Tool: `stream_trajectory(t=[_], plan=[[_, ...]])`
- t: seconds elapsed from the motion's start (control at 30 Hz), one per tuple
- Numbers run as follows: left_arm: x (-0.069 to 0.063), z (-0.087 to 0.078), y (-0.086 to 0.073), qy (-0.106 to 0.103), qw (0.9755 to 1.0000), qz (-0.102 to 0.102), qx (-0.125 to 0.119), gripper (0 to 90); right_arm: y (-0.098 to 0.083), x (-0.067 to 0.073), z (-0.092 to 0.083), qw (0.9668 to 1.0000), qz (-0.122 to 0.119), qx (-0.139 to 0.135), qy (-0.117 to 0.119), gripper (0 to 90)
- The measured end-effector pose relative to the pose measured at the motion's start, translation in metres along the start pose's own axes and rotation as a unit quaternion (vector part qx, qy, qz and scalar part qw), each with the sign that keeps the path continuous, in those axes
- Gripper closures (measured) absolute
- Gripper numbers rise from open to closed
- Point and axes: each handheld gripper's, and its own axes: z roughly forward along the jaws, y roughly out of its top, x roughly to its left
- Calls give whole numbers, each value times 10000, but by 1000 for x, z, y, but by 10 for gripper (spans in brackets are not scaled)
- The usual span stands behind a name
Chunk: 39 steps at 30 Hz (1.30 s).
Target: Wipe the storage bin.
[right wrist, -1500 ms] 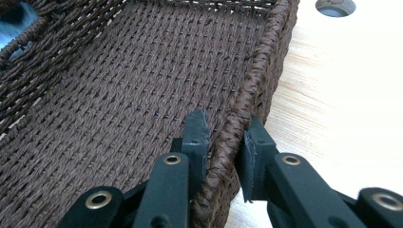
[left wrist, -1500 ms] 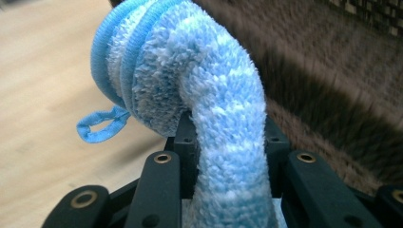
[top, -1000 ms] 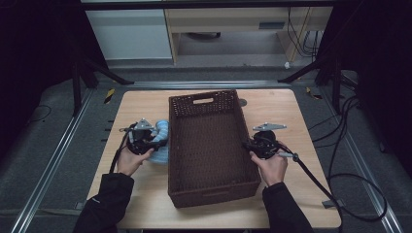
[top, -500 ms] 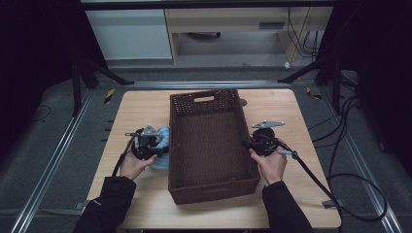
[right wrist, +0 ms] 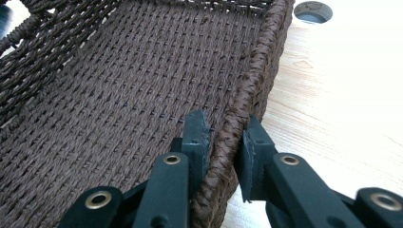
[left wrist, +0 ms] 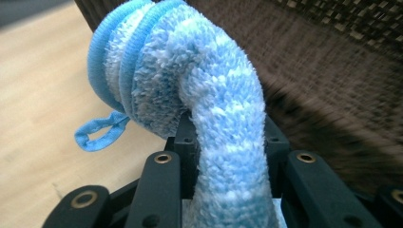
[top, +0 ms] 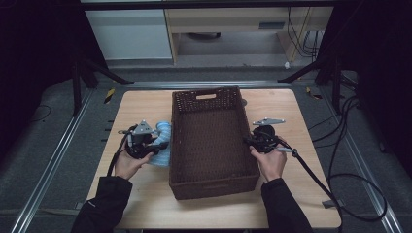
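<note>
A dark brown wicker basket (top: 180, 145) lies lengthwise in the middle of the wooden table, with nothing in it. My left gripper (top: 158, 144) is just left of the basket's left wall, shut on a fluffy light-blue cloth (top: 164, 131). In the left gripper view the cloth (left wrist: 223, 109) rises between the jaws and folds over beside the basket's wall (left wrist: 332, 61). My right gripper (top: 248, 141) is shut on the basket's right rim (right wrist: 249, 90); one jaw is inside the wall and one outside.
The pale wooden table (top: 301, 121) has free room right of the basket and along its near edge. A round hole (right wrist: 311, 10) in the tabletop lies past the basket's far right corner. Cables (top: 340, 174) trail off the right side.
My left gripper with the blue cloth has shifted right, closer to the basket's left wall. The right gripper has stayed on the rim.
</note>
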Motion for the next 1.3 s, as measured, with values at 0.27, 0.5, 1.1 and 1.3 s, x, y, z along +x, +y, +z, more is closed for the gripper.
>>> stream_trajectory(t=[0.27,0.5,1.1,1.3], plan=[[-4,16,-15,-119,9996,-38,259,678,0,0,0,10000,35,-11,-11,759],[-15,37,-46,-310,9964,16,787,678,1,-2,2,10000,71,-22,13,754],[-16,-13,-13,-119,9999,6,-41,677,-8,4,-16,9998,-188,-63,-40,609],[-25,-7,-24,-169,9998,8,59,676,-12,6,-16,9999,-123,-12,13,688]])
